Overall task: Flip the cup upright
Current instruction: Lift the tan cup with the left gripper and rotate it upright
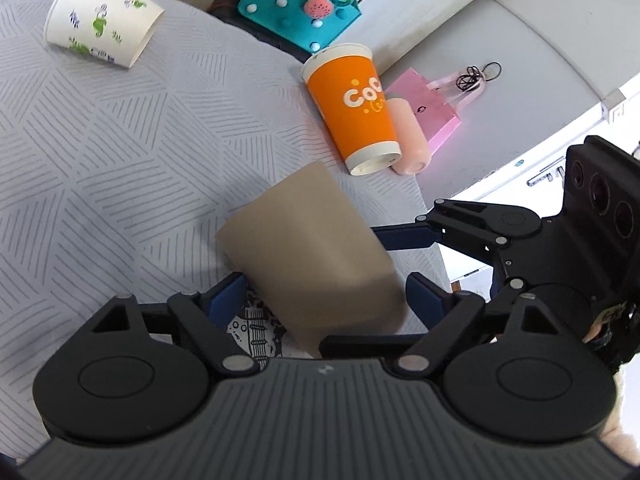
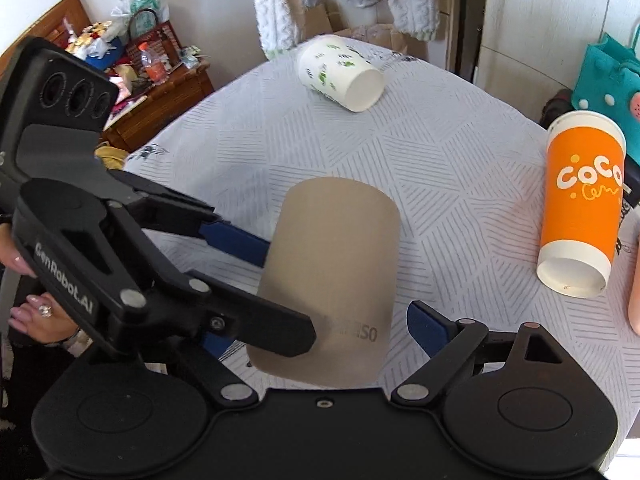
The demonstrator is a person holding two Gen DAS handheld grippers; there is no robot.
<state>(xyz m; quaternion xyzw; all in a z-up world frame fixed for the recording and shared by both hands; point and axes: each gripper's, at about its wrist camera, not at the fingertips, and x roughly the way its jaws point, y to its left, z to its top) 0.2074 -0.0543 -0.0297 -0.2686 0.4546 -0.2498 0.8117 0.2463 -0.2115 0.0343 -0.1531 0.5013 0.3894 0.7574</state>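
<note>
Holding the brown cup (image 2: 336, 264) is your left gripper (image 1: 326, 294). Its two blue pads sit against opposite sides of the cup, one of them crossing in front of the printed lettering near the close end, so it reads as clamped on. Your right gripper (image 2: 320, 332) brackets the same cup from the other side with its jaws spread. Its visible finger stands just clear of the cup wall, and the other finger is hidden behind the left gripper.

The cup is blurred and looks to be lifted just off the counter (image 2: 440, 152), tilted rather than standing. Its long axis runs away from the right wrist camera and leans a little to one side. You cannot tell from either view which end is the mouth, so settle that first. The coming turn depends on it, since the flip needs a rotation about the line between the left pads until the open end faces up. With both grippers crowded round one cup, the right fingers are the nearest thing in the way of that swing.

Farther out, an orange cup (image 2: 580, 216) lies on its side at the counter's edge, with a pink bottle (image 1: 408, 136) just beside it. A white leaf-print cup (image 2: 340, 72) lies on its side well apart at the far end. Off the counter past the orange cup are a pink bag (image 1: 428, 108) and a teal bag (image 1: 296, 4).
</note>
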